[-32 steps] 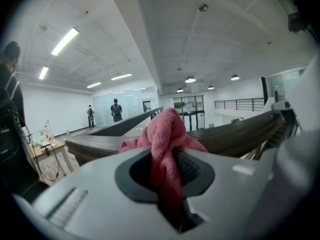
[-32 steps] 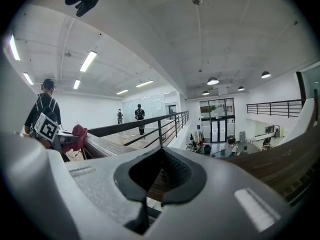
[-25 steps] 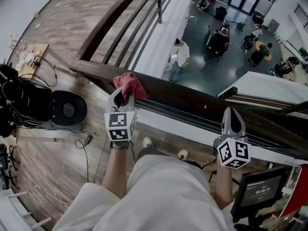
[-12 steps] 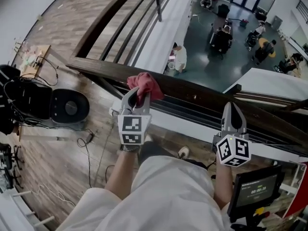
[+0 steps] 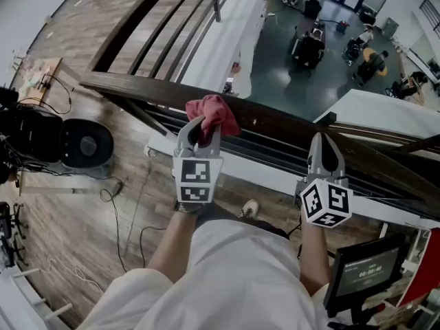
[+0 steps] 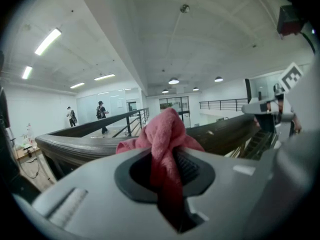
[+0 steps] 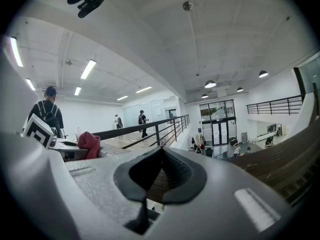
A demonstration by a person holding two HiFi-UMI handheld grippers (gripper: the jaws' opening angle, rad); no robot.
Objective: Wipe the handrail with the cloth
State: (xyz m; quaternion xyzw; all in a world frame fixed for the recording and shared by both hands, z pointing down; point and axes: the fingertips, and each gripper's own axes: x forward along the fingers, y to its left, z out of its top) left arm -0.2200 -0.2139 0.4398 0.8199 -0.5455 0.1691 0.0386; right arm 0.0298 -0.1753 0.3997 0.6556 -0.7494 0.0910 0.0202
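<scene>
L gripper [image 5: 199, 128] fingers clamped on red cloth [image 5: 215, 111] atop handrail [image 5: 275, 126], R gripper [image 5: 324, 143] fingers closed, empty, by rail

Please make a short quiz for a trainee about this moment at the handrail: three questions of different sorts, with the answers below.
1. True or false: the left gripper is shut on the red cloth.
2. Multiple choice: what does the right gripper hold between its jaws? A) a sponge B) nothing C) a spray bottle
3. Fill the gap: the cloth rests against the dark wooden ____.

Key
1. True.
2. B; its jaws are together and empty.
3. handrail.
</scene>
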